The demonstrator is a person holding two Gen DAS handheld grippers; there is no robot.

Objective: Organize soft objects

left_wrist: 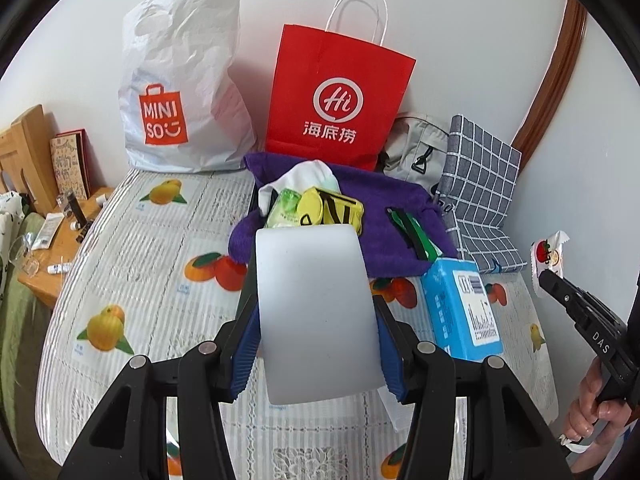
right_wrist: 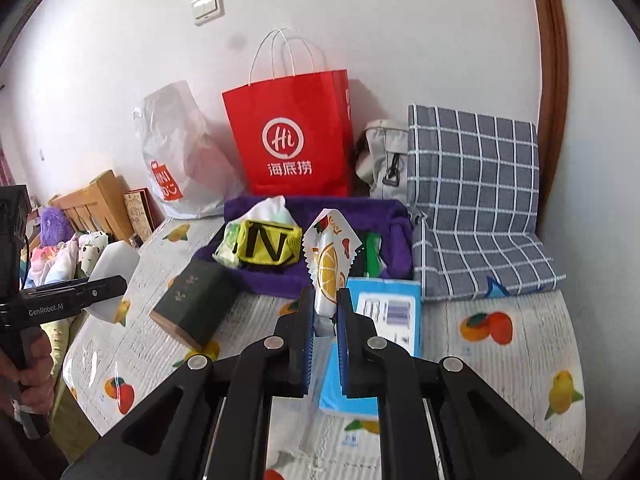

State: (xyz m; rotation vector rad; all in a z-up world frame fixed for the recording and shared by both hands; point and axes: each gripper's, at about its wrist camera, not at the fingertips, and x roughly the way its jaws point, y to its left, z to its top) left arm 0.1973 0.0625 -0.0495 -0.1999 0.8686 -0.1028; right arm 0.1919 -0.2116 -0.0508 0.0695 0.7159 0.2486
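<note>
Presently, item one: a white foam block (left_wrist: 318, 312), clamped between the blue pads of the left hand-held gripper (left_wrist: 316, 320), held above the worktop (left_wrist: 132, 248), whose cover is printed with fruit. In the right wrist view the same block (right_wrist: 114, 276) shows at 9 o'clock, gripped from the side.

Item two: a fruit-printed sachet (right_wrist: 330, 268) with zigzag edges, pinched upright in the nearly closed right hand-held gripper (right_wrist: 325, 320); in the left wrist view it sits at 3 o'clock (left_wrist: 548, 256).

Item three: a purple towel (left_wrist: 384, 216) at 12 o'clock from the block, lying on the worktop and bearing a yellow pouch (left_wrist: 332, 210) marked with black, a pale green packet (left_wrist: 286, 210) touching it, a white cloth (left_wrist: 304, 174) behind, and a green-and-black item (left_wrist: 412, 232) to the right.

Item four: a light blue pack (left_wrist: 464, 308) with a barcode label, just beside the towel's near right corner.

Item five: a dark green box (right_wrist: 196, 300) at 10 o'clock from the right hand-held gripper.

Against the wall: a white Miniso bag (left_wrist: 184, 96), a red paper bag (left_wrist: 340, 100), a grey bag (right_wrist: 380, 156), a checked cushion (right_wrist: 472, 192).
</note>
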